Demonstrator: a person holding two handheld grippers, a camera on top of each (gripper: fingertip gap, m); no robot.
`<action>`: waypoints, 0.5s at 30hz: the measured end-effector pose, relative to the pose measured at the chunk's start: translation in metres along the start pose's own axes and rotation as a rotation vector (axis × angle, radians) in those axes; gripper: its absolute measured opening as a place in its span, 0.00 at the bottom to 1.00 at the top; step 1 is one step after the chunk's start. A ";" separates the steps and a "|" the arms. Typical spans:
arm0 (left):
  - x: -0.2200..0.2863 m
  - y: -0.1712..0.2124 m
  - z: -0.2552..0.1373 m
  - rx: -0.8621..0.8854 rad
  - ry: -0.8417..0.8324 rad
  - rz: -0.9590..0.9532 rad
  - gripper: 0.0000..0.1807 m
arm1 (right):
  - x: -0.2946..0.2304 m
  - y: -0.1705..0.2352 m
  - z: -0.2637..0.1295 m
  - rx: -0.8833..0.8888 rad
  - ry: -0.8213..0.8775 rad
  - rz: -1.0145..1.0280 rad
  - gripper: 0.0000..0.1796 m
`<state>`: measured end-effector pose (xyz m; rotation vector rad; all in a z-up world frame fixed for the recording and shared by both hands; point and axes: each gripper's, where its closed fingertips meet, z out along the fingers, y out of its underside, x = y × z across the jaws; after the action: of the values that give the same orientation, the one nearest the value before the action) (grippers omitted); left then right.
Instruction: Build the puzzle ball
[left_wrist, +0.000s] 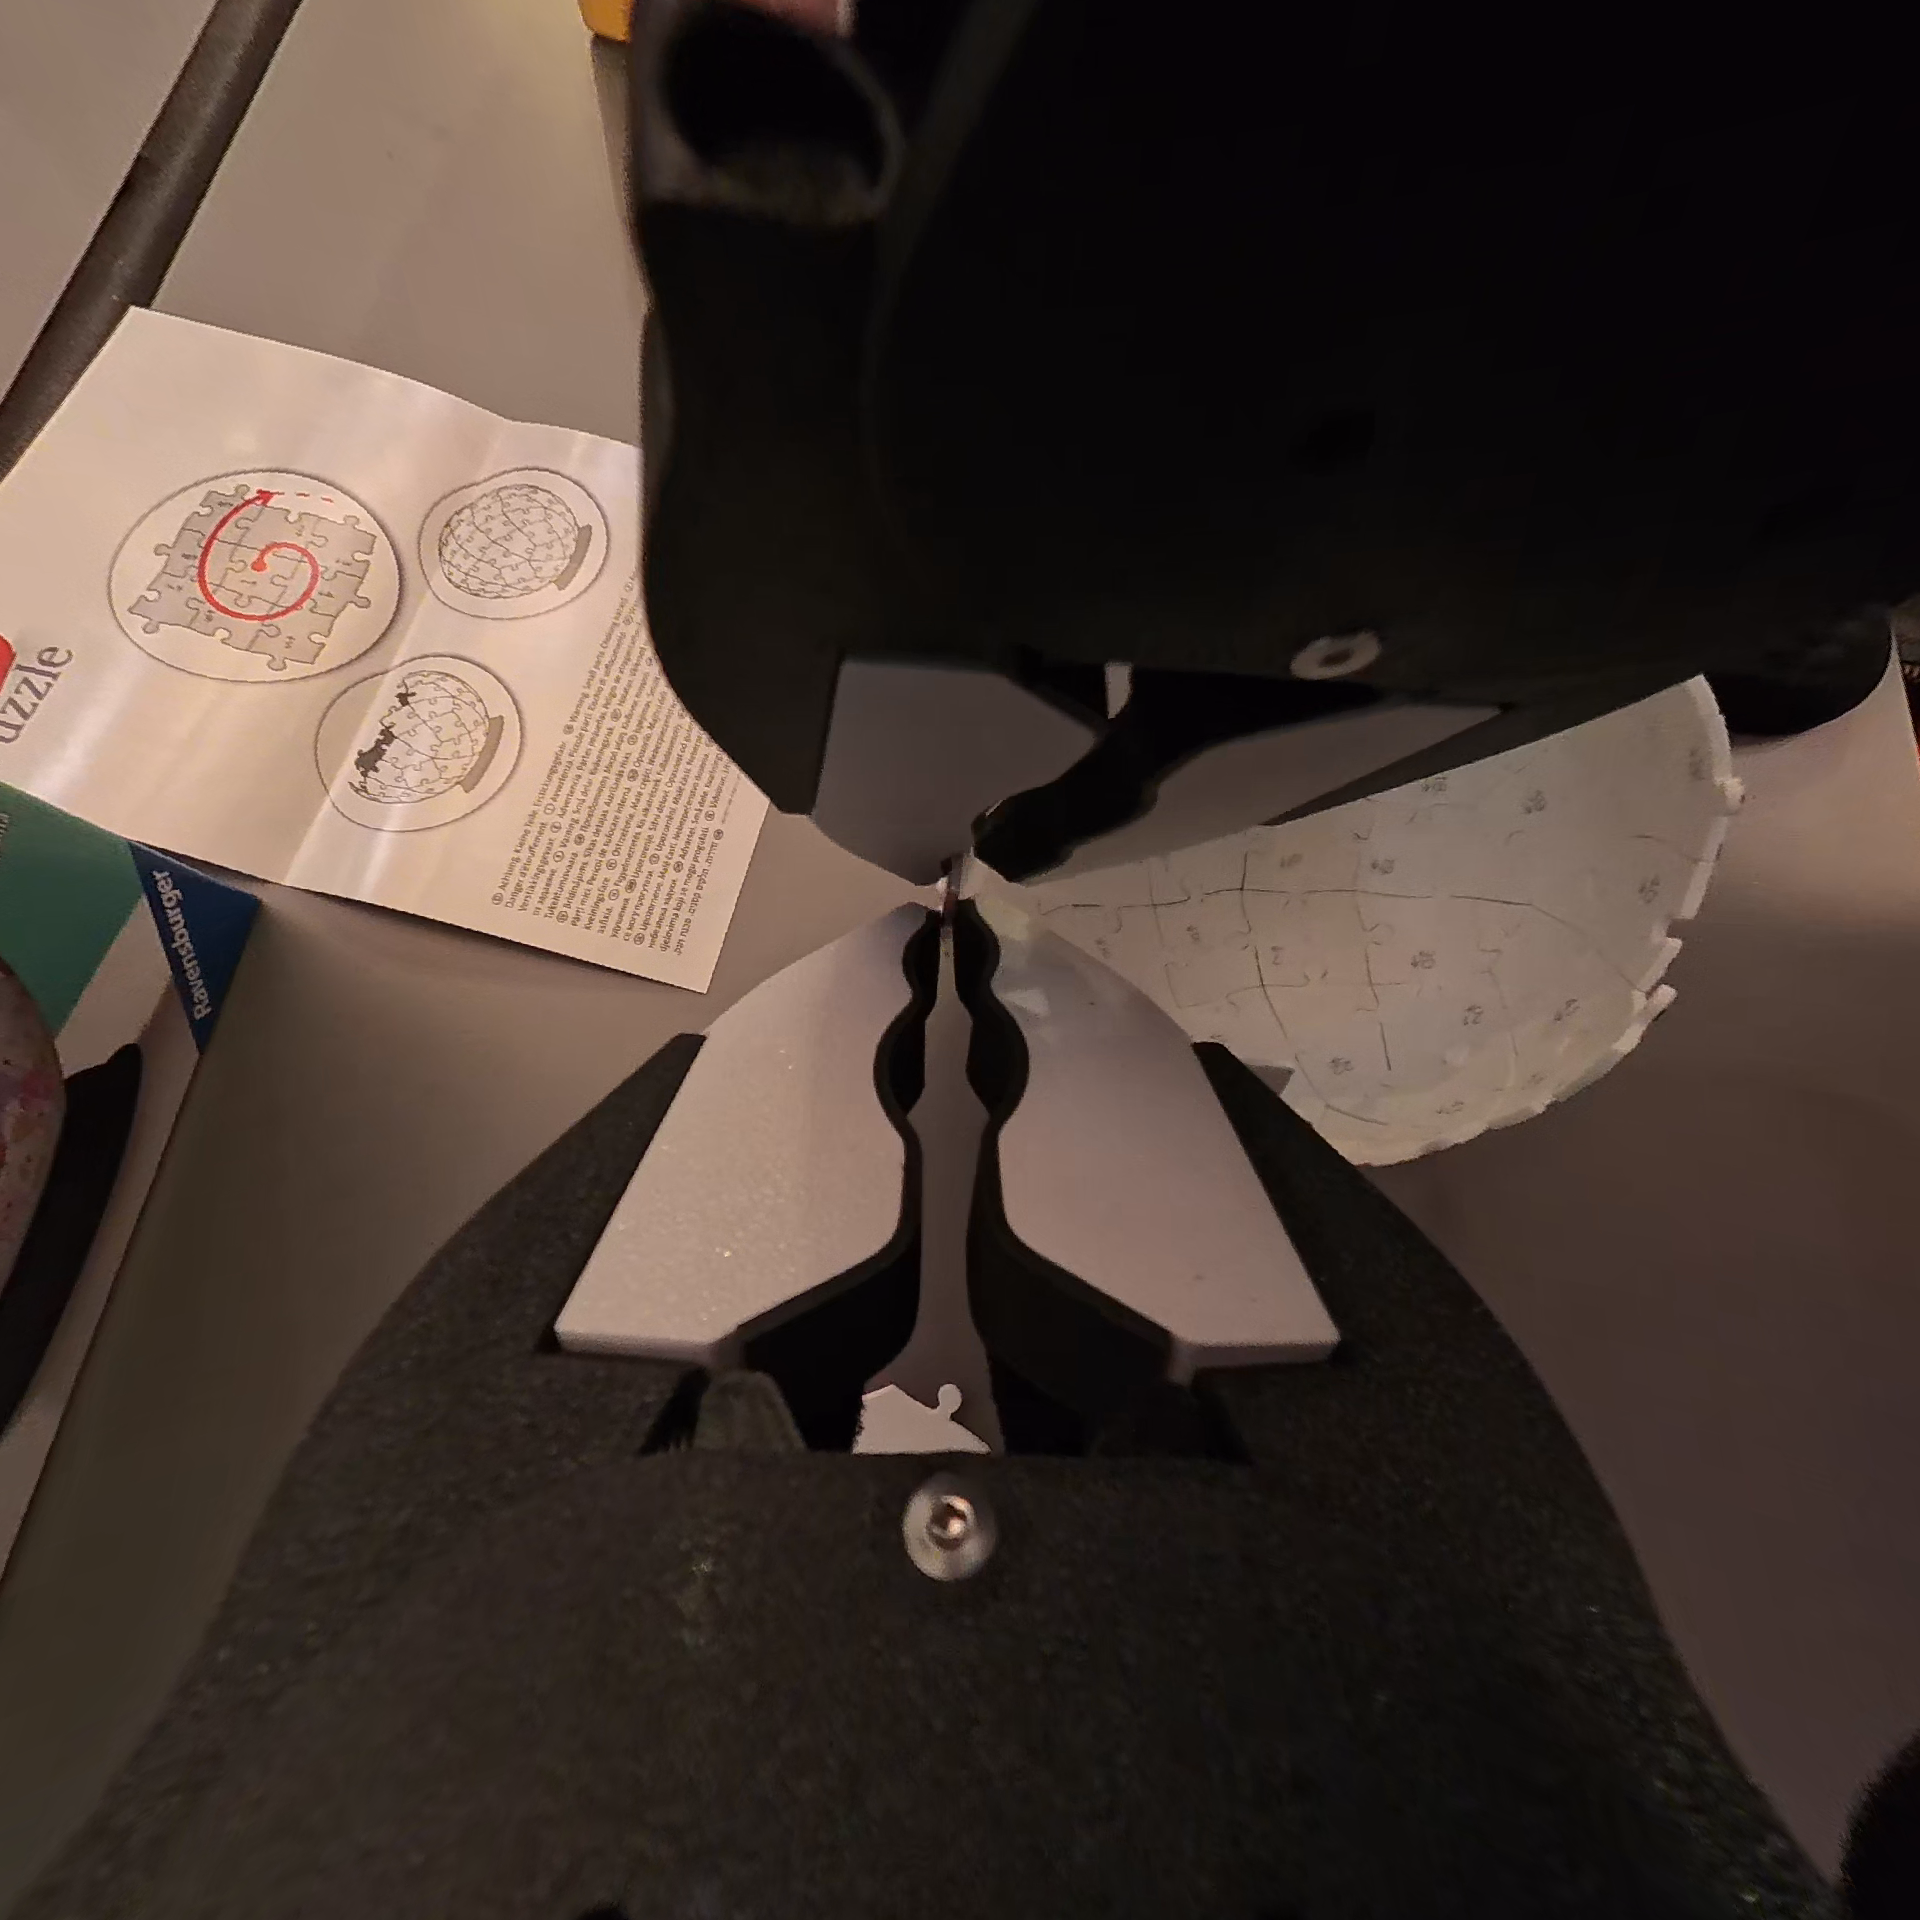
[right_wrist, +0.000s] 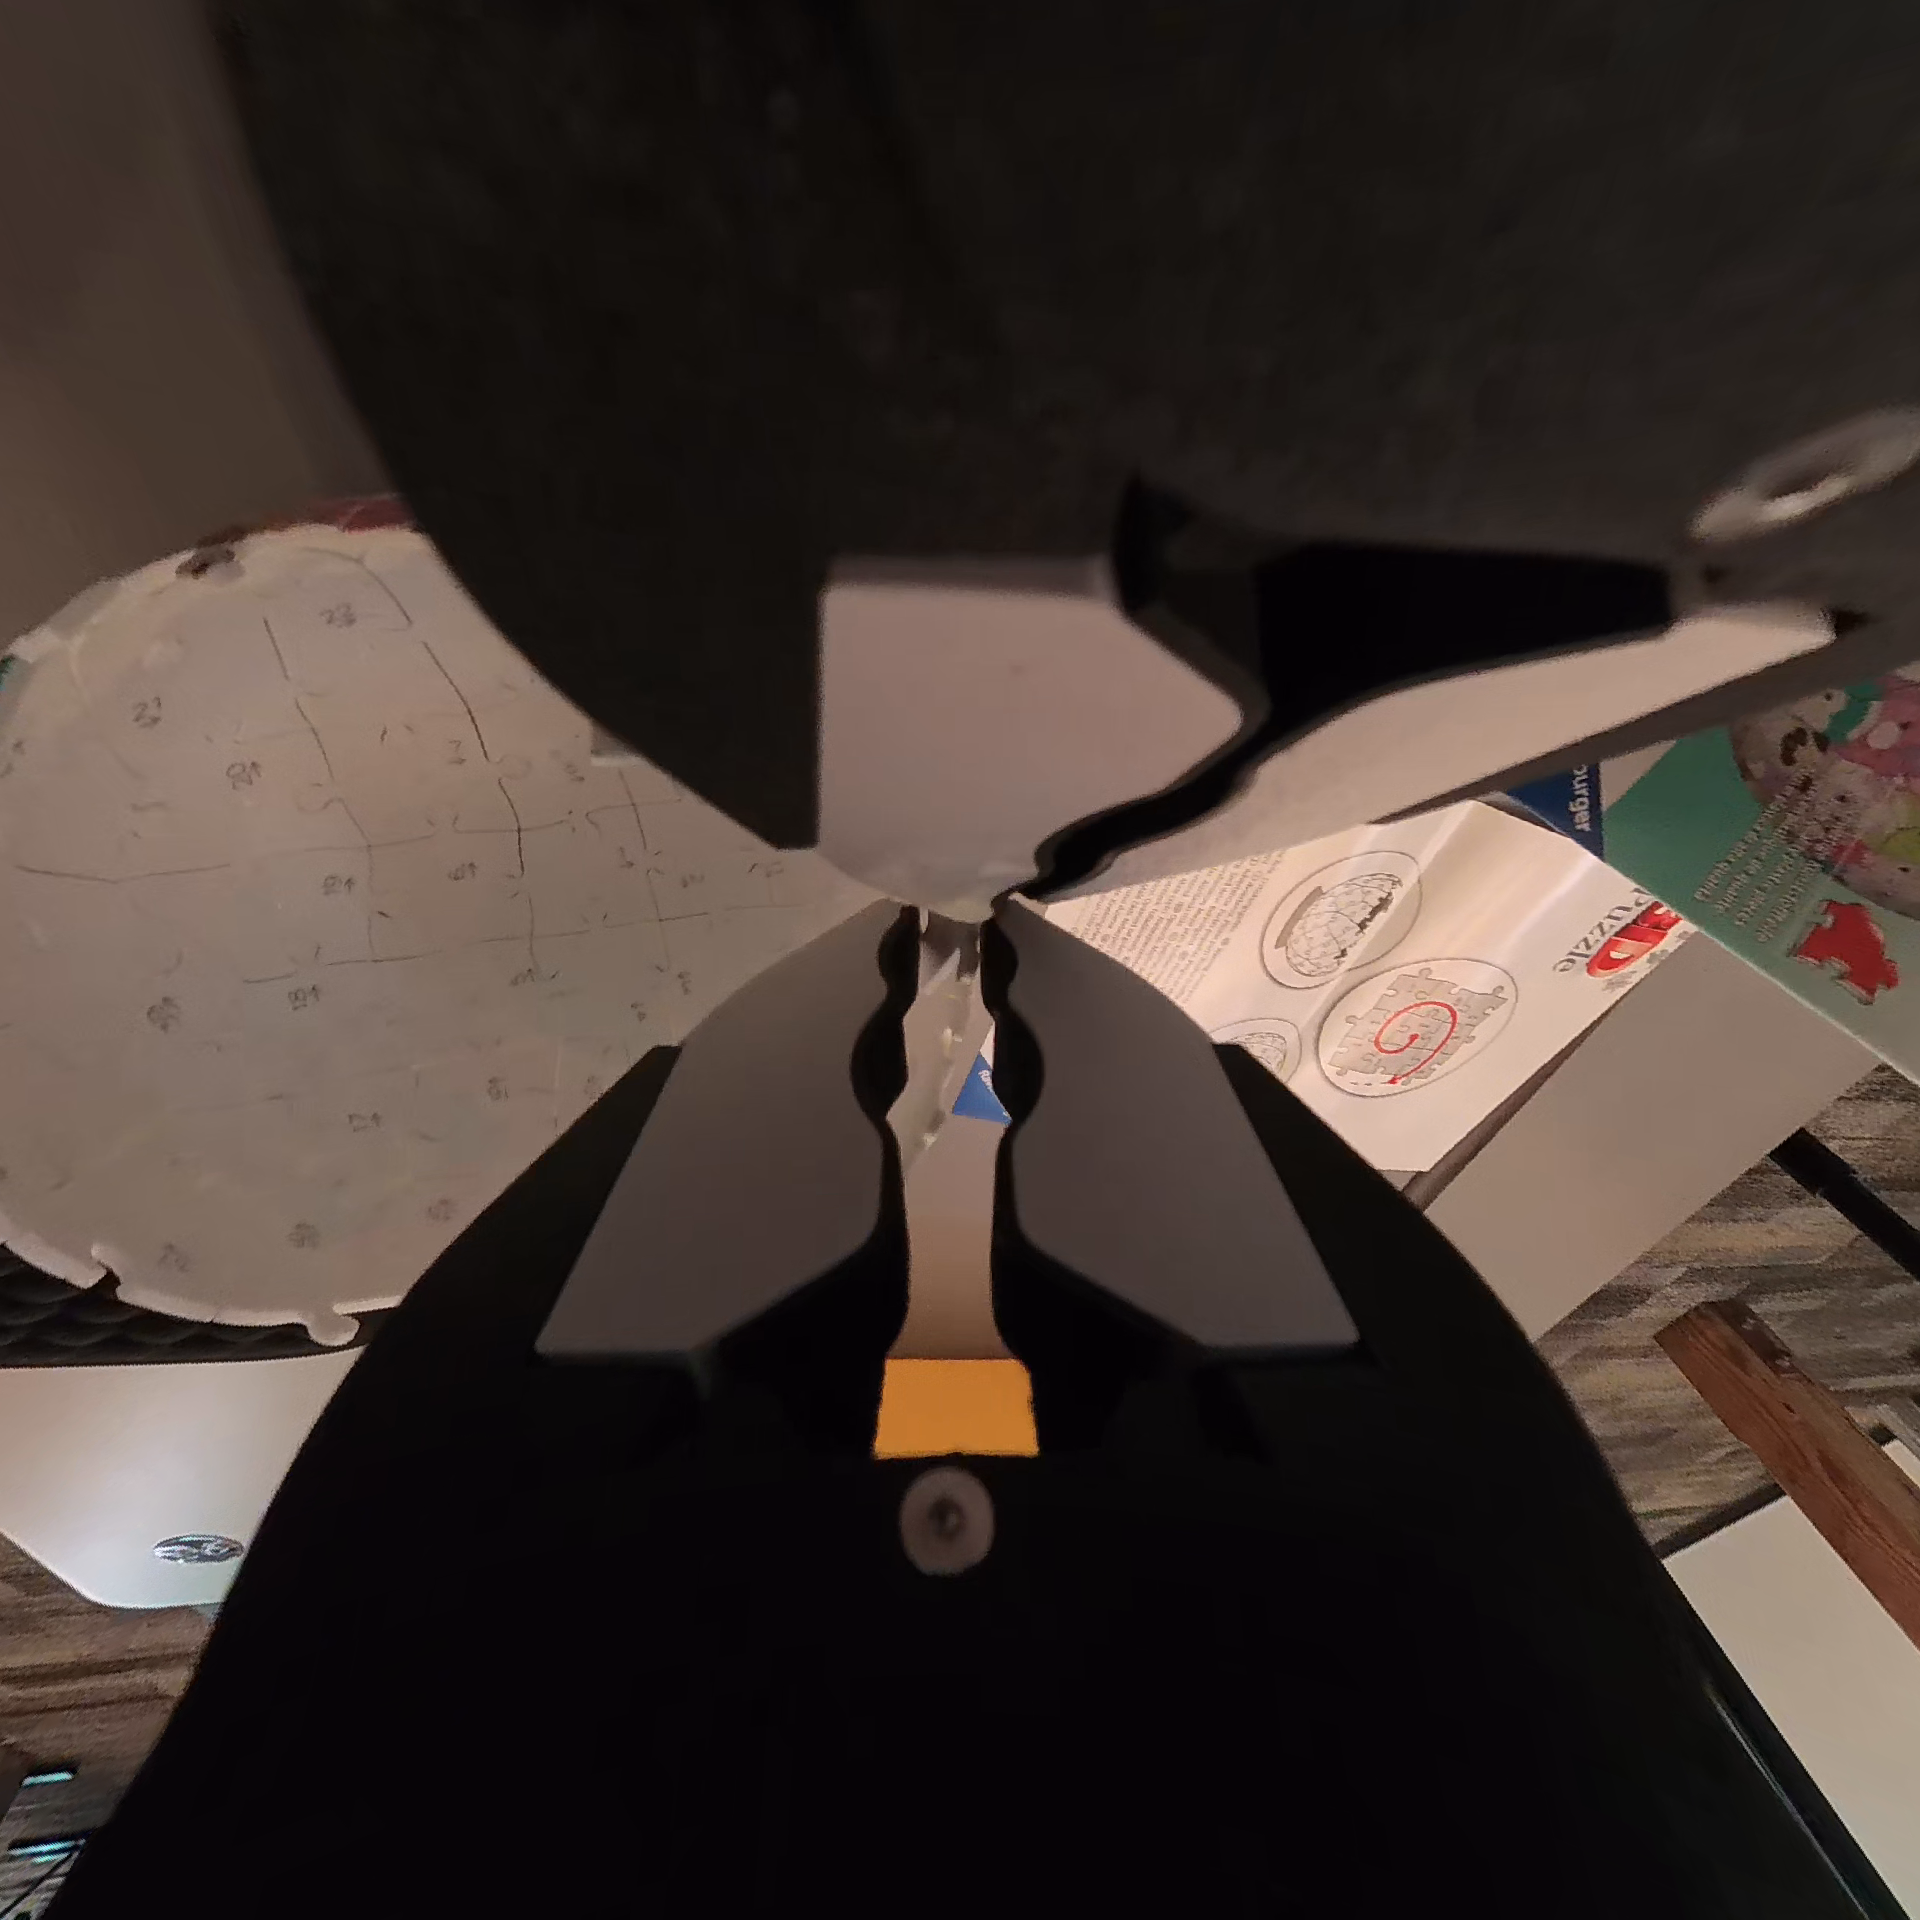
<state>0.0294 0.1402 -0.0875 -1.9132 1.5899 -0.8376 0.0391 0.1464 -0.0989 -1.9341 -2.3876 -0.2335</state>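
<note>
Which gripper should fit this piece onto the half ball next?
Probably the right gripper: the piece sits deep between its fingers, right beside the half ball. The left gripper seems to pinch only the piece's tip.

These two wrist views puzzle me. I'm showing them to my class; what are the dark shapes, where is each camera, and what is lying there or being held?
Each picture comes from a camera mounted on a hand-held black two-fingered claw, looking along its fingers. The left claw fills the bottom of the left view; the right claw fills its own. The dark bulk on top of each picture is the other claw, facing it. Both are pinched shut where their tips meet, at the edge of a white half-built puzzle ball shell. The right claw holds a small white puzzle piece. On the grey table lie a white folded instruction sheet and a green-and-blue puzzle box.
</note>
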 end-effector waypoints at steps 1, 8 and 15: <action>0.000 0.000 0.000 0.000 0.001 0.001 0.01 | 0.000 0.000 0.000 0.001 0.002 0.000 0.06; 0.002 0.000 0.001 0.002 0.006 0.001 0.01 | 0.003 0.001 0.000 -0.007 0.023 -0.008 0.03; 0.002 0.000 0.000 -0.001 -0.001 0.011 0.02 | 0.004 0.000 0.000 -0.001 0.046 0.005 0.03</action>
<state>0.0297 0.1386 -0.0876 -1.9037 1.5986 -0.8322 0.0382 0.1504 -0.0982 -1.9131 -2.3542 -0.2762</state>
